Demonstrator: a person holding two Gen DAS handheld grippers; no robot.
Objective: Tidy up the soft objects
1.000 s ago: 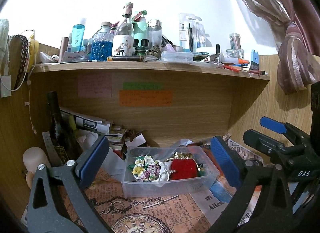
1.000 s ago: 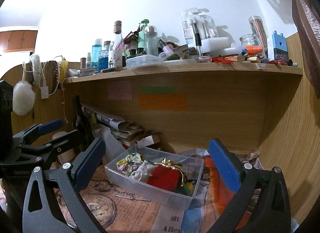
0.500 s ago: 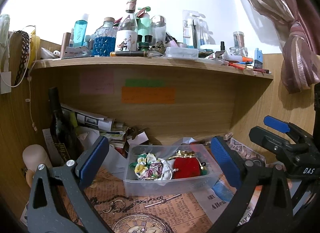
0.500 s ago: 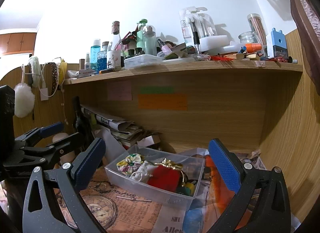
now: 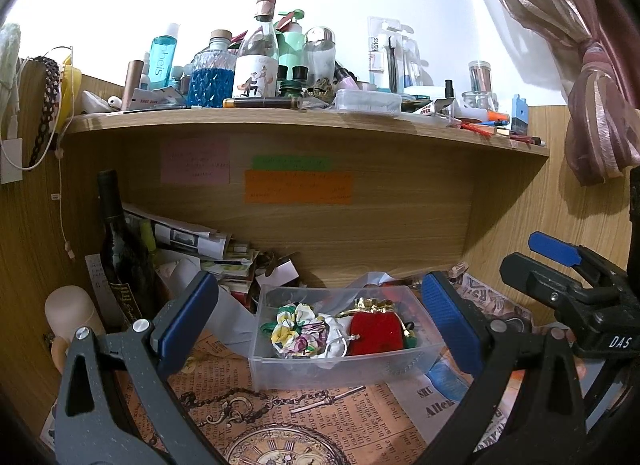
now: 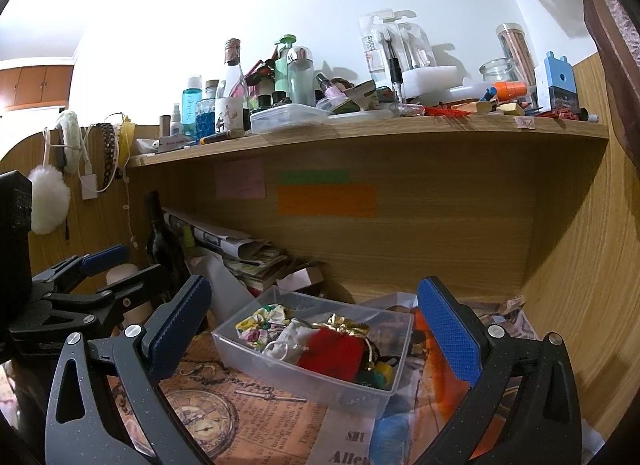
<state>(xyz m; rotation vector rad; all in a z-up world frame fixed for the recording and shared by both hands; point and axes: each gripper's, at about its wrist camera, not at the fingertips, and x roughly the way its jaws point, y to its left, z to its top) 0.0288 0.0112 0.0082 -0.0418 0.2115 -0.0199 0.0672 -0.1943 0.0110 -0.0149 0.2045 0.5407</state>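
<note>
right now i am holding both tools back from the clear plastic box (image 5: 332, 369) that is sitting on the newspaper-covered worktop (image 5: 360, 421) under the shelf (image 5: 304, 121). the left hand-held gripper (image 5: 320, 329) is hanging with its blue pads wide apart and nothing between them, and the right hand-held gripper (image 6: 312, 329) is doing the same, empty and spread.

the soft things are lying inside the box: a flowery fabric scrunchie (image 5: 298, 331) at the left, a small white drawstring pouch (image 6: 286, 339) touching it, and a red velvet pouch (image 5: 374, 333) with a gold top beside that. some green and yellow bits (image 6: 376, 373) are peeking out at the right end, too small for me to name.

judging from this, most of the sorting is looking done. a blue fuzzy patch (image 5: 446, 379) and something orange (image 6: 432, 349) are lying just outside the box on the paper; i cannot tell whether they are soft items or print, so they may be what is left.
</note>
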